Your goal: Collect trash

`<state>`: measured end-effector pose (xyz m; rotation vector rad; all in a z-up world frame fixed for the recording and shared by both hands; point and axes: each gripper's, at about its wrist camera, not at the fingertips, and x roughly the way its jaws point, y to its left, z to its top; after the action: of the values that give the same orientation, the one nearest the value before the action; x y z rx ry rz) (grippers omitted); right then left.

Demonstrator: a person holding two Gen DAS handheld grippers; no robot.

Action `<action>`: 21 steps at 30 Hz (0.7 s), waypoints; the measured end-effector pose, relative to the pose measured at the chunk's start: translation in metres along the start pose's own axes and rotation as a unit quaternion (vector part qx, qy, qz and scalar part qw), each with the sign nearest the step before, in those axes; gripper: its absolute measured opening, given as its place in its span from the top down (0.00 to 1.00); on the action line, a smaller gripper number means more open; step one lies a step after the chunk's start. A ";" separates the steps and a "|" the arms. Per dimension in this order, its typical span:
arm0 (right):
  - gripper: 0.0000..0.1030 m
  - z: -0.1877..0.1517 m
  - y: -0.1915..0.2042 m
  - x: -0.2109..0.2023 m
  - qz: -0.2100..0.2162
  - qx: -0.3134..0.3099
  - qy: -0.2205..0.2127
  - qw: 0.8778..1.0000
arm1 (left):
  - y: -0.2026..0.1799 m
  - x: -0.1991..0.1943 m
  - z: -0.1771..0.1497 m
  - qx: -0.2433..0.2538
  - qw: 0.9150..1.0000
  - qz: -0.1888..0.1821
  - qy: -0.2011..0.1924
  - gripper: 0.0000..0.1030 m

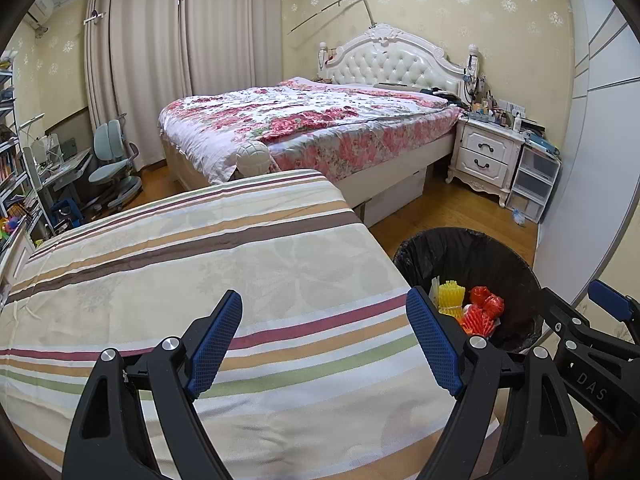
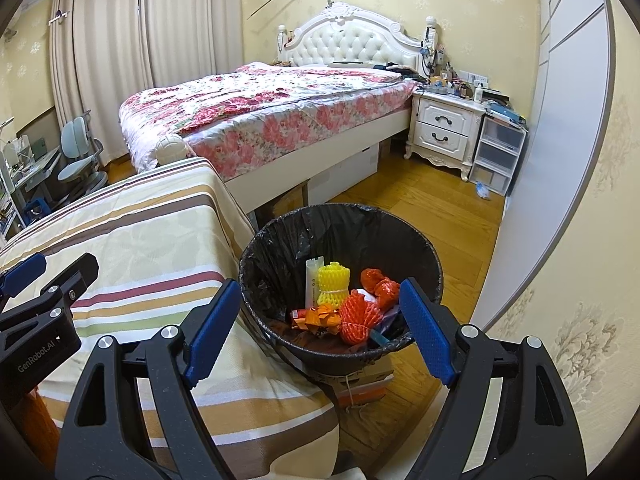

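Both tools, left tool [image 1: 324, 344] and right tool [image 2: 316, 332], are held apart, empty; bin [image 2: 256, 264] at lower centre is filled, table [image 1: 200, 248] is scanned for leftovers.

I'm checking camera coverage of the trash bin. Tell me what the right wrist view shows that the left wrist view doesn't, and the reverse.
Only the right wrist view: the whole rim of the black-lined trash bin, the orange paper scrap at its bottom, and the box beneath it.

Only the left wrist view: the bookshelf at the far left, and the air conditioner.

Both: the striped cloth, yellow foam net, floral bed, nightstand, and both hand-held grippers, left and right, open and empty.
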<state>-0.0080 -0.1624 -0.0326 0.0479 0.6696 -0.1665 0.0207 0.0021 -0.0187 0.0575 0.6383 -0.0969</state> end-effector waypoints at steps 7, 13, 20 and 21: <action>0.23 0.000 0.000 0.000 0.000 0.000 0.000 1.000 | 0.000 0.000 0.000 0.000 1.000 0.001 0.000 0.21; 0.23 0.000 -0.001 0.001 0.000 0.000 0.001 1.000 | 0.000 0.000 0.000 0.000 1.000 0.000 0.000 0.21; 0.23 0.000 -0.001 0.001 0.000 0.000 0.002 1.000 | 0.000 0.000 0.000 0.000 1.000 0.001 0.000 0.21; 0.23 -0.001 -0.001 0.001 0.000 0.000 0.001 1.000 | 0.000 0.000 0.000 0.000 1.000 0.000 0.000 0.21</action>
<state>-0.0077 -0.1637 -0.0336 0.0485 0.6725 -0.1673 0.0206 0.0020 -0.0185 0.0568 0.6386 -0.0963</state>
